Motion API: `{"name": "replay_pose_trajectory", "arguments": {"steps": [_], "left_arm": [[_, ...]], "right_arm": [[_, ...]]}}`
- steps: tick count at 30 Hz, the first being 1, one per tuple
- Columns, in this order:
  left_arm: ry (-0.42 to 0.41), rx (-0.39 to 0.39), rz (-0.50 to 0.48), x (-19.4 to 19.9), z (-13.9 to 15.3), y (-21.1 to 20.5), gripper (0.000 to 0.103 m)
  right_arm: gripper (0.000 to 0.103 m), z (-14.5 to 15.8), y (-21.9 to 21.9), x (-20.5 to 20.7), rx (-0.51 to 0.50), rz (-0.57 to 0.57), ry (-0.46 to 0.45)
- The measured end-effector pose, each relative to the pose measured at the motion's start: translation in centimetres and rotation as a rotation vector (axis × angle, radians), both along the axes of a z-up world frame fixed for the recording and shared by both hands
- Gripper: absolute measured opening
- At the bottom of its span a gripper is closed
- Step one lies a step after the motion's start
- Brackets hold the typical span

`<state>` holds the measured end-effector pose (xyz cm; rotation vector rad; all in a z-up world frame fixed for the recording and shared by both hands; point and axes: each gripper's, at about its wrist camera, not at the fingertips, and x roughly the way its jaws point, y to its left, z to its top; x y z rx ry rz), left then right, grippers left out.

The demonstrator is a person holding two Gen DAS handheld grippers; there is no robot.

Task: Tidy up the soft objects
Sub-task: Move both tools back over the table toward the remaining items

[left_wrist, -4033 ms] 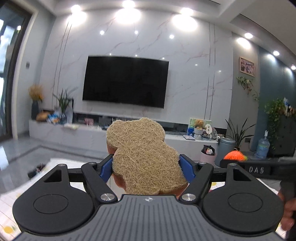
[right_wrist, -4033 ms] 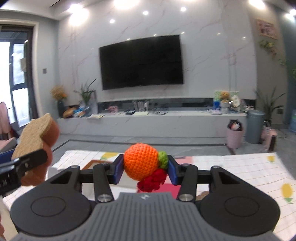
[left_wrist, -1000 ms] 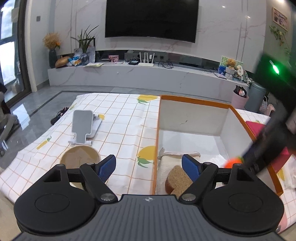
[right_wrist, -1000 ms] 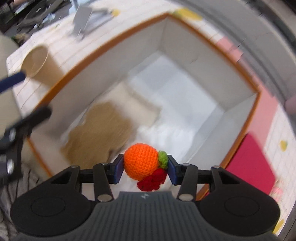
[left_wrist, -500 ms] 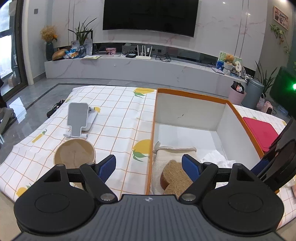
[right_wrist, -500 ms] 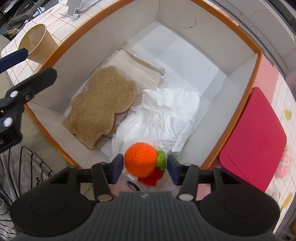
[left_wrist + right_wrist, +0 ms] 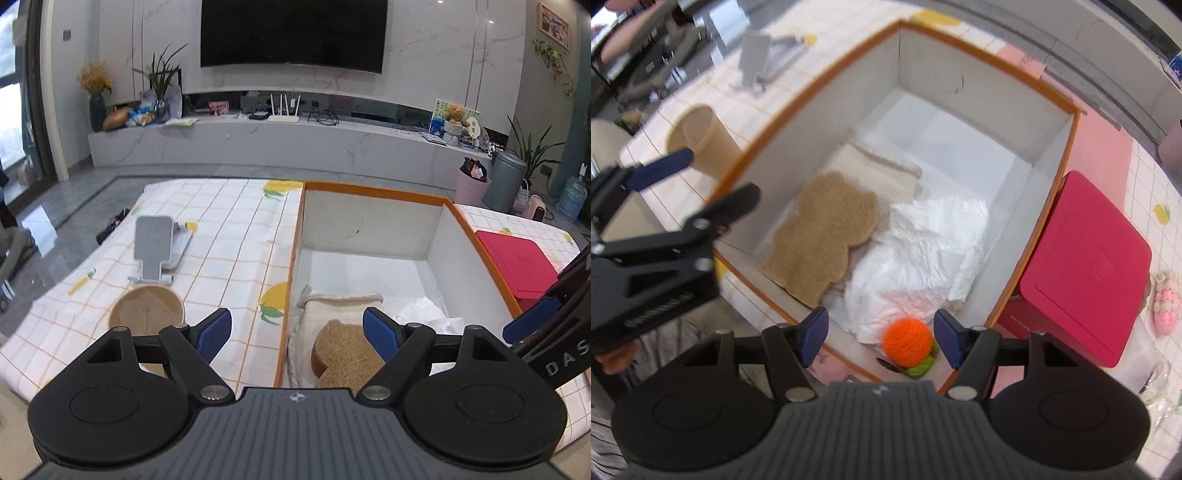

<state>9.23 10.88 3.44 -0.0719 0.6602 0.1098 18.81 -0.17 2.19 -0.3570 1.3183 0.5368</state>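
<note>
Checked tablecloth with lemon prints covers the work surface, and on it stands the orange-rimmed box that receives the soft items. From my station I read the right gripper pointing steeply down over the near end of the box; its jaws have just been opening, and the pads stand clear of the crochet orange, which lies below and between them on the crumpled white paper against the near wall. I judge this item released. The left gripper is also wide open and holds nothing; the fibre pad lies in the box directly under it, resting on a folded cream cloth.

The deciding relation: one soft item remains outside, the pink knitted piece. It lies to the right of the box, beyond the red lid, so the right gripper is the nearer tool. I would lift clear of the rim, then travel right.
</note>
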Motion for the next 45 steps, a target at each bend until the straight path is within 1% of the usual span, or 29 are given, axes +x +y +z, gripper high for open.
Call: {"name": "replay_pose_trajectory", "arguments": {"steps": [3,5,7,8,10,12,14,16,19,21,23,27,29,31,36,42,45], "left_arm": [[0.003,-0.019,-0.022,-0.1,0.7,-0.7,0.095],[0.034,-0.065,-0.025,0.4,1.2,-1.1,0.094],[0.050,-0.107,-0.006,0.6,1.7,-1.5,0.093],[0.039,-0.118,0.003,0.5,2.0,-1.8,0.093],[-0.002,-0.126,-0.014,0.1,2.5,-2.4,0.092],[-0.014,-0.123,-0.041,-0.1,3.0,-3.1,0.092],[-0.023,-0.122,-0.066,-0.2,3.4,-3.8,0.093],[-0.036,-0.114,-0.089,-0.2,3.7,-4.7,0.093],[-0.033,-0.087,-0.106,0.1,3.9,-6.4,0.093],[-0.038,-0.089,-0.111,0.2,3.9,-7.3,0.093],[-0.040,-0.113,-0.155,0.1,4.0,-8.1,0.093],[-0.058,-0.101,-0.176,-0.2,4.4,-10.3,0.093],[-0.060,-0.102,-0.198,-0.4,4.4,-11.4,0.093],[-0.059,-0.109,-0.223,-0.6,4.3,-12.6,0.093],[-0.080,-0.022,-0.227,-1.0,3.4,-16.3,0.093],[-0.038,-0.014,-0.287,-0.3,0.7,-19.3,0.093],[-0.037,-0.011,-0.320,-0.1,-0.4,-20.3,0.093]], "right_arm": [[0.064,1.0,-0.9,-0.8,0.050,-0.021,-0.031],[0.065,1.9,-1.8,-1.4,0.079,-0.048,-0.071],[0.065,2.8,-3.0,-1.9,0.141,-0.095,-0.134],[0.065,3.2,-3.7,-2.2,0.161,-0.128,-0.182],[0.066,3.9,-5.0,-2.9,0.194,-0.190,-0.262],[0.067,4.2,-6.3,-3.2,0.217,-0.241,-0.275],[0.067,4.7,-7.3,-3.9,0.198,-0.258,-0.327],[0.071,5.4,-8.0,-4.9,0.160,-0.239,-0.425],[0.071,5.7,-9.2,-6.0,0.103,-0.234,-0.569],[0.071,5.7,-10.2,-6.5,0.089,-0.252,-0.627],[0.071,5.5,-11.6,-6.8,0.101,-0.284,-0.660],[0.071,4.8,-14.9,-7.2,0.133,-0.365,-0.668],[0.072,4.5,-17.2,-7.5,0.143,-0.433,-0.688],[0.074,4.0,-19.3,-7.8,0.156,-0.494,-0.684],[0.075,2.2,-24.7,-8.7,0.171,-0.632,-0.672],[0.075,-1.1,-30.3,-8.6,0.199,-0.767,-0.613],[0.075,-3.3,-32.6,-8.4,0.237,-0.834,-0.536]]}}
